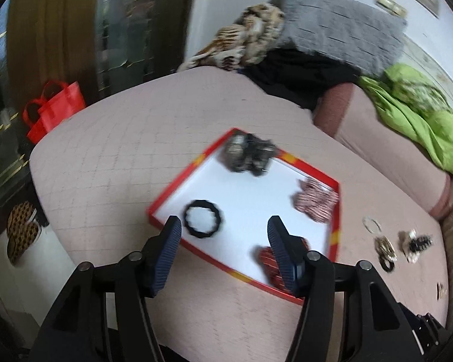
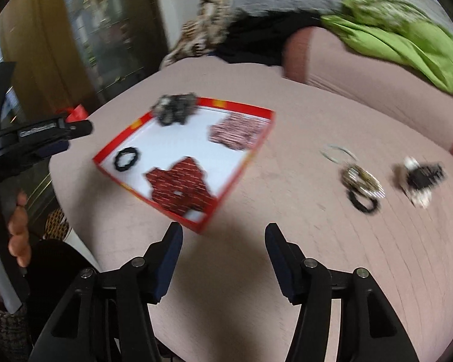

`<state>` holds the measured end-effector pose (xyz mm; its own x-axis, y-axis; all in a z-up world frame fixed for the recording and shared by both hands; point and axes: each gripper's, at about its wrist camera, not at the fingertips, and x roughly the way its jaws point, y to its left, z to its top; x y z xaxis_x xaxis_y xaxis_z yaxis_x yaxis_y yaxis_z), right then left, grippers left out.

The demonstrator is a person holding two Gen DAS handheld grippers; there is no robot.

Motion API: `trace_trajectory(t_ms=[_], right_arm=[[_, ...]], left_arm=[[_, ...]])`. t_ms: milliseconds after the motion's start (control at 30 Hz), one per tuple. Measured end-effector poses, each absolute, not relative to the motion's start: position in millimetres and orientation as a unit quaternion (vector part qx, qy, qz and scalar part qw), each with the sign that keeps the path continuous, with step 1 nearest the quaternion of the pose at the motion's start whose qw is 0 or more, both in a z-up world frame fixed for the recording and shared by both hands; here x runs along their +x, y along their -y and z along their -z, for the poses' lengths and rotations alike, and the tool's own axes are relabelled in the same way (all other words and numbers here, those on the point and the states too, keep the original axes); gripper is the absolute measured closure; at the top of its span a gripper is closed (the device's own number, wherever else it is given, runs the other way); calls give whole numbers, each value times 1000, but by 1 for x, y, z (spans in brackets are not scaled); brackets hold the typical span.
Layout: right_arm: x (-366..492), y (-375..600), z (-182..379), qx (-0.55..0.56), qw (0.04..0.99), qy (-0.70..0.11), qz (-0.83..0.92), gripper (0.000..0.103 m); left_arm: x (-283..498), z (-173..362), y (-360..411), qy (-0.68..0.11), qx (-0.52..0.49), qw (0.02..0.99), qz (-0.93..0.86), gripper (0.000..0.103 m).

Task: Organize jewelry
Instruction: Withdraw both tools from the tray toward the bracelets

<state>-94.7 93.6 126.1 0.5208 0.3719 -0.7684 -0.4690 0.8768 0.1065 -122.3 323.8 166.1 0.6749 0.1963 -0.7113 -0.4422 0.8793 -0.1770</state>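
Four hair pieces lie in the red-rimmed tray (image 1: pixel 178 181); both claws, left claw (image 1: pixel 225 226) and right claw (image 2: pixel 223 235), spread empty.

right hand-held gripper (image 2: pixel 223 241) – jaws apart, empty | red tray (image 2: pixel 247 163) – beyond

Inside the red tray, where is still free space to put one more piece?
The white middle of the red tray is bare, bordered by the black ring, dark red scrunchie, striped scrunchie and dark pile. The corners are crowded.
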Motion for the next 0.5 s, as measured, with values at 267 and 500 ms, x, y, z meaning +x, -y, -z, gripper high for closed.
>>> trace_trajectory(t_ms=[267,500], right_arm=[[-95,-7,-125,3,888,-427,-169,42],[-100,59,-123,50,899,-424,-101,42]], left_arm=[[-106,-176,-244,-383,-102,913,-98,45],[-90,-162,-196,-406,-71,910,-48,44]])
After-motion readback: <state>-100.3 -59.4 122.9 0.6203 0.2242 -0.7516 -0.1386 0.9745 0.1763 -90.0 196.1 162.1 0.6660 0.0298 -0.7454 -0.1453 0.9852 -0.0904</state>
